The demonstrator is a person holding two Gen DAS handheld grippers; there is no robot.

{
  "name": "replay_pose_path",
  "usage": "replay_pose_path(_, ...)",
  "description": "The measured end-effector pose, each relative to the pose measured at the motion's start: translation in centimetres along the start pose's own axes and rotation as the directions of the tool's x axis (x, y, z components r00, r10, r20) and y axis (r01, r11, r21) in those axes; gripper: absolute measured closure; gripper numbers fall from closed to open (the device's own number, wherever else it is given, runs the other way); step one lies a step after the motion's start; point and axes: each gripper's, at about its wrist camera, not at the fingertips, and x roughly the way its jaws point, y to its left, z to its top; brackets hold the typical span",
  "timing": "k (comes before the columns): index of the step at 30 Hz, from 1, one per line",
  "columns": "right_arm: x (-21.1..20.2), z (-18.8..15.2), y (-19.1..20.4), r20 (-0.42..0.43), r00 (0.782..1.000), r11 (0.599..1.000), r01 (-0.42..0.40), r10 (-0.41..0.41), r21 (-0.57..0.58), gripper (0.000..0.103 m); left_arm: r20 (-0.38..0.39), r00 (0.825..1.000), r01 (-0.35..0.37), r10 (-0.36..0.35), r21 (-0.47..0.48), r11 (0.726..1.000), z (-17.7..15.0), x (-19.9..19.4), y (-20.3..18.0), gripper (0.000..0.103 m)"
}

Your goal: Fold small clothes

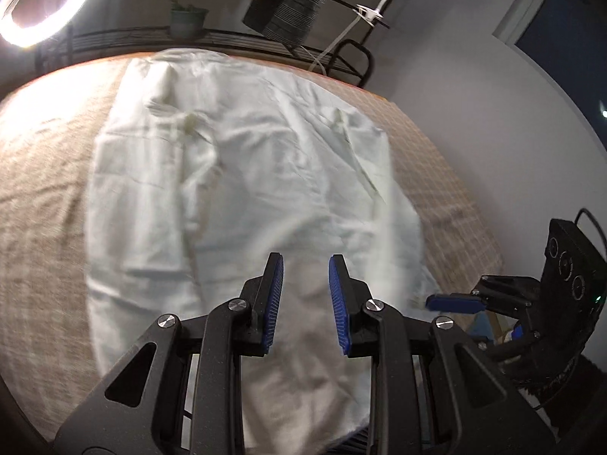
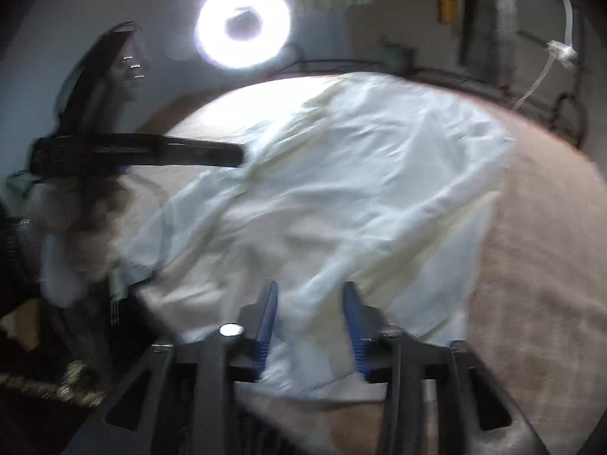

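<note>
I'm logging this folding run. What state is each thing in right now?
White garment: spread on the table, wrinkled, not yet folded.
Left gripper: jaws open over the garment, nothing held.
Right gripper: jaws open over the garment's near edge, nothing gripped.
Ring light: on.
Table cloth: flat, covering the table.

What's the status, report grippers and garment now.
Left gripper open, empty, over the white cotton garment. Right gripper open, empty, at its near edge. Garment spread wrinkled on the tan checked tablecloth, unfolded. Nothing in the way.
</note>
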Motion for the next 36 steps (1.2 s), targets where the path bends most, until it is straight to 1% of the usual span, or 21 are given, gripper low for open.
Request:
replay_pose_path(1,-0.4,0.0,0.0,-0.002,1.000,1.000,-0.030,0.030,-0.004,0.064,-0.004,1.000,0.011,-0.011,0.003,1.000,-0.3,0.3,-0.4,0.078)
replay_pose_path(3,-1.9,-0.1,-0.8,0.010,0.997,0.997,-0.079,0.079,-0.003,0.064,-0.020,0.999,0.034,-0.033,0.021,0.999,-0.8,1.0,-1.5,0.063)
replay_pose_path(4,-2.6,0.0,-1.3,0.022,0.996,0.996,-0.085,0.085,0.003,0.064,-0.029,0.999,0.038,-0.037,0.043,0.998,-0.9,1.6,-2.3,0.052)
replay_pose_path(5,-3.4,0.2,-2.1,0.036,0.996,0.997,-0.079,0.078,0.015,0.060,-0.034,0.999,0.029,-0.027,0.072,0.997,-1.2,2.2,-3.1,0.050)
replay_pose_path(7,-4.7,0.9,-4.2,0.060,0.998,0.998,-0.022,0.018,0.058,0.051,-0.043,0.999,0.007,-0.001,0.139,0.990,-1.7,3.4,-4.6,0.050)
replay_pose_path(9,-5.4,2.1,-6.7,0.084,0.996,0.994,0.009,-0.019,0.112,0.050,-0.044,0.998,-0.034,0.044,0.190,0.981,-2.1,4.3,-5.6,0.050)
replay_pose_path(12,-5.5,3.6,-10.3,0.104,0.993,0.981,0.040,-0.061,0.190,0.050,-0.077,0.995,-0.050,0.069,0.215,0.975,-2.6,6.1,-6.0,0.050)
replay_pose_path(13,-5.2,4.3,-11.7,0.107,0.992,0.974,0.038,-0.063,0.223,0.050,-0.083,0.994,-0.057,0.076,0.219,0.974,-2.7,6.5,-6.0,0.052)
replay_pose_path(15,-4.3,5.2,-14.2,0.108,0.992,0.961,0.034,-0.066,0.273,0.050,-0.097,0.992,-0.058,0.080,0.214,0.975,-2.8,7.2,-5.7,0.071)
replay_pose_path(16,-3.8,5.7,-15.5,0.107,0.992,0.955,0.034,-0.068,0.296,0.050,-0.112,0.991,-0.052,0.077,0.208,0.977,-2.8,7.7,-5.6,0.086)
replay_pose_path(17,-3.1,6.3,-16.8,0.105,0.992,0.947,0.031,-0.068,0.320,0.050,-0.123,0.990,-0.048,0.074,0.201,0.978,-2.9,8.1,-5.5,0.097)
replay_pose_path(20,-1.0,7.9,-20.3,0.105,0.993,0.918,0.015,-0.062,0.396,0.050,-0.121,0.990,-0.043,0.067,0.191,0.981,-3.1,8.2,-5.7,0.101)
replay_pose_path(23,1.0,8.8,-23.3,0.108,0.994,0.877,-0.024,-0.032,0.480,0.050,-0.118,0.993,0.003,0.014,0.146,0.989,-3.3,7.4,-5.9,0.102)
replay_pose_path(27,4.5,10.3,-26.0,0.058,0.998,0.845,-0.004,-0.032,0.534,0.051,-0.114,0.993,0.045,-0.032,0.116,0.992,-3.7,6.2,-6.6,0.102)
replay_pose_path(28,5.4,10.6,-26.6,0.055,0.998,0.835,-0.014,-0.020,0.549,0.053,-0.116,0.992,0.053,-0.040,0.110,0.992,-3.8,6.0,-6.8,0.102)
replay_pose_path(30,6.7,11.2,-27.4,0.075,0.997,0.813,-0.061,0.021,0.578,0.063,-0.123,0.991,0.070,-0.058,0.095,0.993,-3.8,5.8,-7.0,0.102)
replay_pose_path(31,7.2,11.6,-27.6,0.087,0.996,0.806,-0.079,0.034,0.586,0.072,-0.124,0.990,0.075,-0.064,0.089,0.993,-3.8,5.8,-7.1,0.102)
replay_pose_path(33,7.8,12.7,-27.7,0.100,0.994,0.805,-0.097,0.047,0.586,0.078,-0.128,0.988,0.092,-0.081,0.081,0.992,-3.8,5.8,-7.4,0.102)
replay_pose_path(34,7.9,13.2,-27.5,0.104,0.994,0.813,-0.097,0.045,0.574,0.092,-0.131,0.987,0.104,-0.093,0.076,0.992,-3.8,5.8,-7.6,0.102)
replay_pose_path(35,7.8,13.8,-27.2,0.097,0.995,0.829,-0.075,0.025,0.555,0.102,-0.133,0.986,0.110,-0.100,0.073,0.991,-3.9,5.8,-7.7,0.102)
replay_pose_path(36,7.7,14.8,-26.6,0.062,0.997,0.849,-0.005,-0.033,0.528,0.102,-0.134,0.985,0.118,-0.108,0.067,0.991,-3.9,5.8,-7.8,0.102)
